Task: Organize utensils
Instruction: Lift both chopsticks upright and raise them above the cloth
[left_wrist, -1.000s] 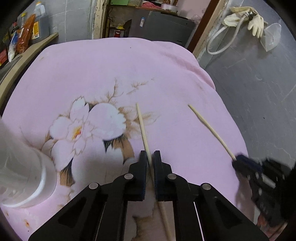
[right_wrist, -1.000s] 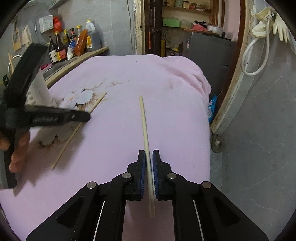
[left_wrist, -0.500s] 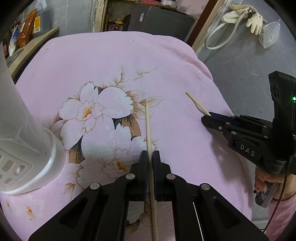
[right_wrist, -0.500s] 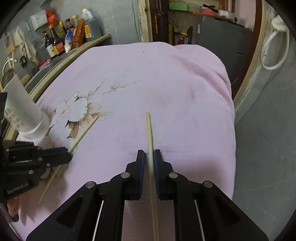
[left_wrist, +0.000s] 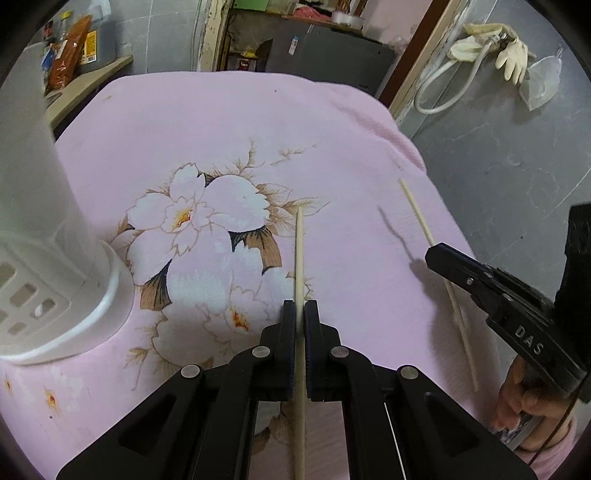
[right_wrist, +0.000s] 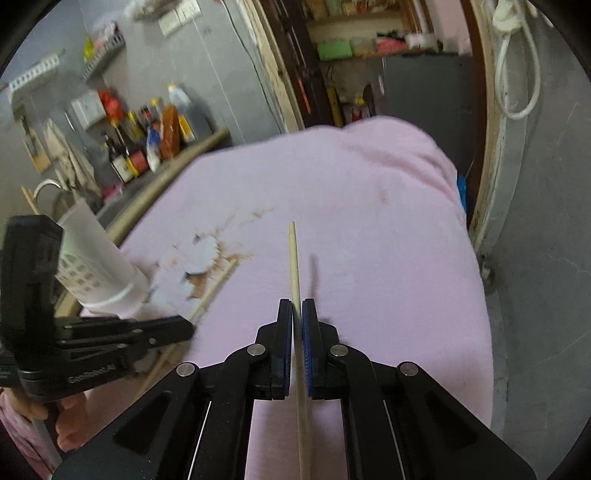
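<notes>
Both grippers are matte black plastic, left gripper (left_wrist: 300, 314) and right gripper (right_wrist: 296, 314), with silver rivet-like screws at the linkage pivots and blue ribbed pads (right_wrist: 307, 354). Right unit's side reads "DAS". Person wears a pink sleeve (left_wrist: 554, 448).

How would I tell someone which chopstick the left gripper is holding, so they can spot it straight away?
Start at the pink cloth with the big white flower print. Just right of that flower a pale wooden chopstick runs between the closed fingers of the left gripper. The other chopstick sits further right, near the cloth's edge, held by the right gripper.
</notes>
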